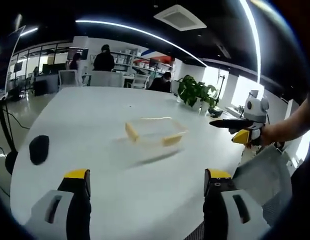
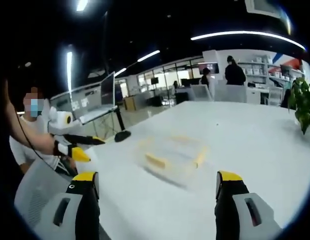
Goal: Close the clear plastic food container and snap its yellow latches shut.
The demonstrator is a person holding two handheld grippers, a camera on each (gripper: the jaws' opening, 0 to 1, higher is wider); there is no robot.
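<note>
The clear plastic food container (image 1: 156, 131) is blurred in both views; I cannot tell whether its lid is seated, and in the right gripper view (image 2: 174, 156) its walls almost vanish into the tabletop. Only its yellow latches (image 1: 131, 131) read plainly — one on each short end. My left gripper (image 1: 147, 181) is cut off at the lower edge; its yellow-tipped jaws stand wide apart and hold nothing. My right gripper (image 2: 157, 185) is the same: jaws spread wide, nothing between them.

The container sits alone near the middle of a large white table (image 1: 90, 115), well ahead of both grippers and touching neither. A dark, rounded object (image 1: 39, 149) lies near the table's left edge; I cannot make out what it is. Beyond the table there is an open office with ceiling light strips, desks and seated people, too small to detail.

The left gripper view shows a potted plant (image 1: 196, 93) at the far right corner of the table and the right gripper entering from the right in a hand. The right gripper view shows a monitor (image 2: 107, 89) on a stand — and the left gripper entering from the left.
</note>
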